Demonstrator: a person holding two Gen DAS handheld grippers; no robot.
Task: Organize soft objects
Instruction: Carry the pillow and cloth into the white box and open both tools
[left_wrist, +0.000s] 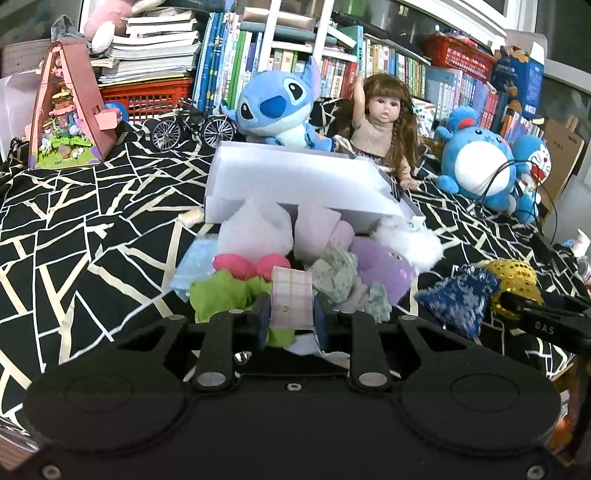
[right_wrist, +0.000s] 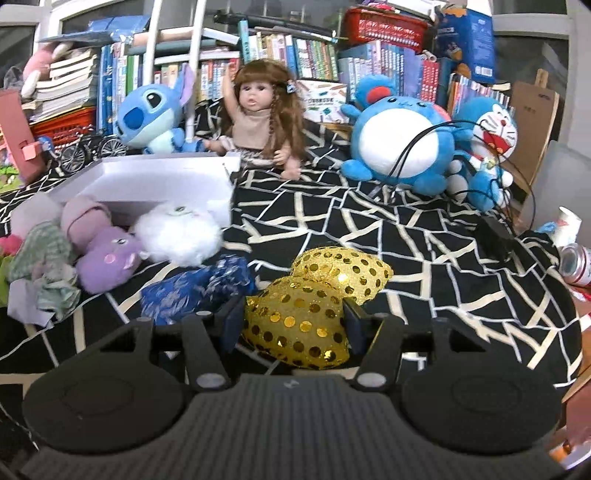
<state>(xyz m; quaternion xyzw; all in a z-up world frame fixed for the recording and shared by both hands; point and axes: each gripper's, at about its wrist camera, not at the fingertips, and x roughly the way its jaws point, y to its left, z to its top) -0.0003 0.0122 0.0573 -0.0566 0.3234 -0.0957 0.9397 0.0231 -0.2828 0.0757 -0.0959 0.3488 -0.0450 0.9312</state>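
Observation:
My left gripper (left_wrist: 291, 318) is shut on a pink checked cloth (left_wrist: 291, 297), held upright above a heap of soft things. The heap holds green cloth (left_wrist: 218, 293), a pink plush (left_wrist: 236, 265), a purple plush (left_wrist: 384, 267) and a white fluffy toy (left_wrist: 406, 240), all in front of a tipped white box (left_wrist: 295, 181). My right gripper (right_wrist: 295, 317) is shut on a gold sequined cushion (right_wrist: 306, 325), whose other half (right_wrist: 343, 269) bulges ahead of the fingers. A blue patterned pouch (right_wrist: 195, 288) lies on the bedspread just left of it.
A blue alien plush (left_wrist: 277, 107), a doll (left_wrist: 384, 122), a round blue plush (right_wrist: 399, 144) and a blue cat plush (right_wrist: 491, 136) sit along the back before shelves of books. Black cables (right_wrist: 443, 147) and a black adapter (right_wrist: 495, 236) lie at right, near a drink can (right_wrist: 576, 262).

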